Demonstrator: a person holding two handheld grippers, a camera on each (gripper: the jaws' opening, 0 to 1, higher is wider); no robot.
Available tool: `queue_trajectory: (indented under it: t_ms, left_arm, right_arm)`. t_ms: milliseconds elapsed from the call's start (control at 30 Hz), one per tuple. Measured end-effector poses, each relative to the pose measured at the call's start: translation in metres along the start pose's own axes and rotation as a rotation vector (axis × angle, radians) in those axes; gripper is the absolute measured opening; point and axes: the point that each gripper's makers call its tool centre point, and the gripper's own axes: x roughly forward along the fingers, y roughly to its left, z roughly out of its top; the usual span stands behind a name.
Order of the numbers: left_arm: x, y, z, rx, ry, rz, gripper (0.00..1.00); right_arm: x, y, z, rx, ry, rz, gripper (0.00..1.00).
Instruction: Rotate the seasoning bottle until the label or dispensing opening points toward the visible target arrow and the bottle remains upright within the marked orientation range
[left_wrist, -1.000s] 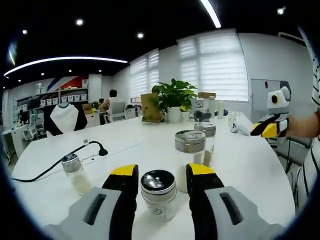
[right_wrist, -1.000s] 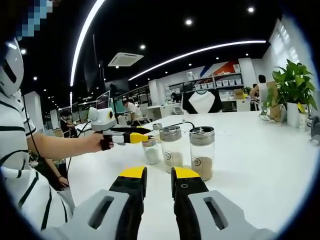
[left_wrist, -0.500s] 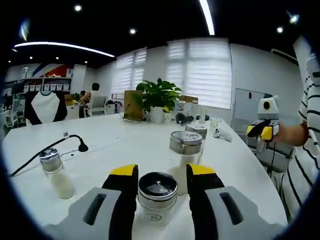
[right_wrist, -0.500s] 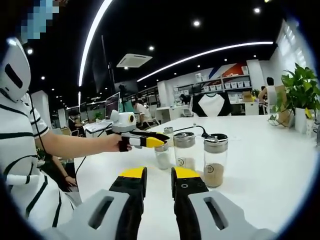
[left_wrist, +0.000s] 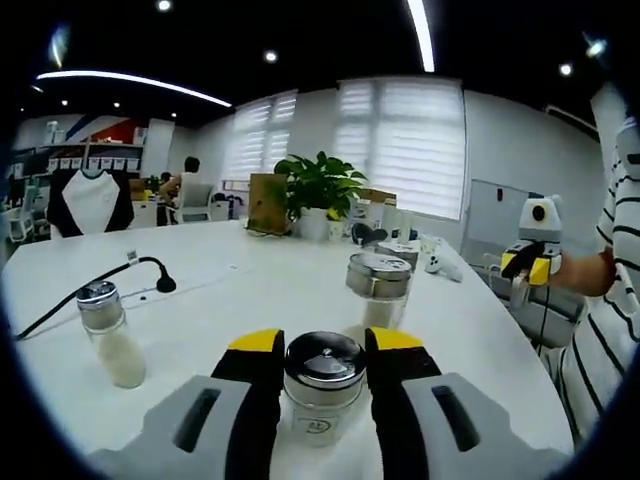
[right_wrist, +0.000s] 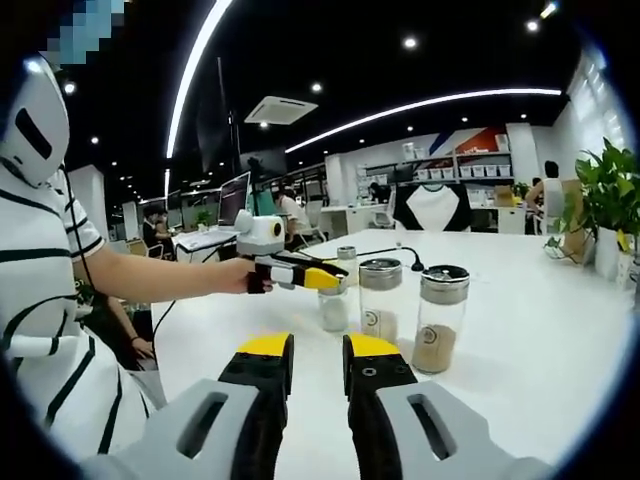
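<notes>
no text can be read; the seasoning bottle and two jars carry small round label marks, too blurred to make out

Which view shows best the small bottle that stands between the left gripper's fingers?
The left gripper view. The small bottle stands upright there, close, between that gripper's fingers, with its metal lid and label visible. In the right gripper view the same bottle is far off, partly hidden by the left gripper.
</notes>
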Motion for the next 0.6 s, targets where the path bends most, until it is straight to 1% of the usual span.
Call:
queue_trajectory:
  t_ms: [100,267,300,333,467,500,533,567,600]
  left_arm:
    - [0.0,0.0,0.0,-0.008,0.003,0.026,0.34]
    - [0.001,0.0,0.0,-0.009,0.003,0.111,0.34]
    - [0.001,0.001,0.0,-0.015,-0.001,0.136,0.34]
    - [0.001,0.001,0.0,-0.019,-0.001,0.146,0.34]
    - [0.0,0.004,-0.001,-0.059,-0.017,0.223,0.34]
    - [0.0,0.005,-0.001,-0.057,-0.016,0.256,0.34]
    - [0.0,0.006,-0.001,-0.055,-0.018,0.275,0.34]
    - [-0.001,0.007,-0.001,-0.072,-0.023,0.312,0.34]
    - [-0.001,0.008,-0.001,-0.072,-0.025,0.323,0.34]
  right_arm:
    - [-0.001,-0.002,0.001,-0.001,-0.002,-0.008,0.17]
    - [-0.002,-0.009,0.001,0.002,-0.004,-0.044,0.17]
    - [-0.002,-0.011,0.0,0.004,-0.004,-0.052,0.17]
    - [-0.002,-0.012,0.0,0.008,-0.003,-0.056,0.17]
    - [-0.005,-0.018,-0.001,0.022,-0.008,-0.082,0.17]
    - [-0.006,-0.019,-0.001,0.028,-0.014,-0.088,0.17]
    - [-0.006,-0.02,0.0,0.033,-0.019,-0.09,0.17]
    - [-0.007,-0.02,0.001,0.041,-0.026,-0.085,0.17]
    - [-0.008,-0.02,0.001,0.045,-0.028,-0.084,0.17]
